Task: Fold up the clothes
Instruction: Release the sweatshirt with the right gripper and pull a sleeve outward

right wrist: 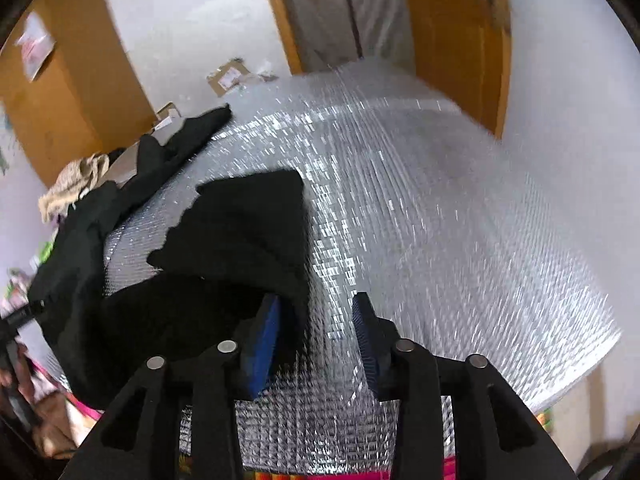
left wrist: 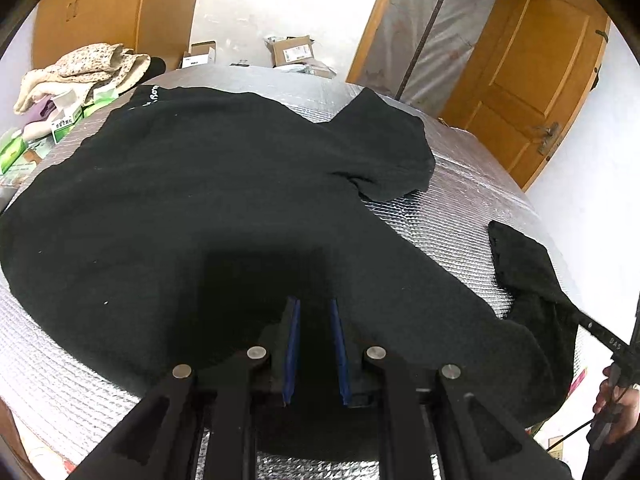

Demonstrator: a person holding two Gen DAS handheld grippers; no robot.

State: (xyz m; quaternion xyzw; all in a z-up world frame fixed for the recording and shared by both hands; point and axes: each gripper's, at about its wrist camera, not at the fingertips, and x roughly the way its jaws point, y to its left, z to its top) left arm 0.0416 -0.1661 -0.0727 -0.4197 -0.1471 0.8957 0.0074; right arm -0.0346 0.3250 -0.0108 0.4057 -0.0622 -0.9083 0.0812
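Work surface: silver quilted foil cover is lying over the table.
Garment: black sweater is lying spread across the foil, one sleeve folded in at the far side.
Left gripper: is clamping dark fabric at the near hem, blue pads narrowly apart.
Right gripper: jaws are standing apart; a black sleeve end is touching only the left pad.
Background: folded beige clothes are sitting beyond the table.
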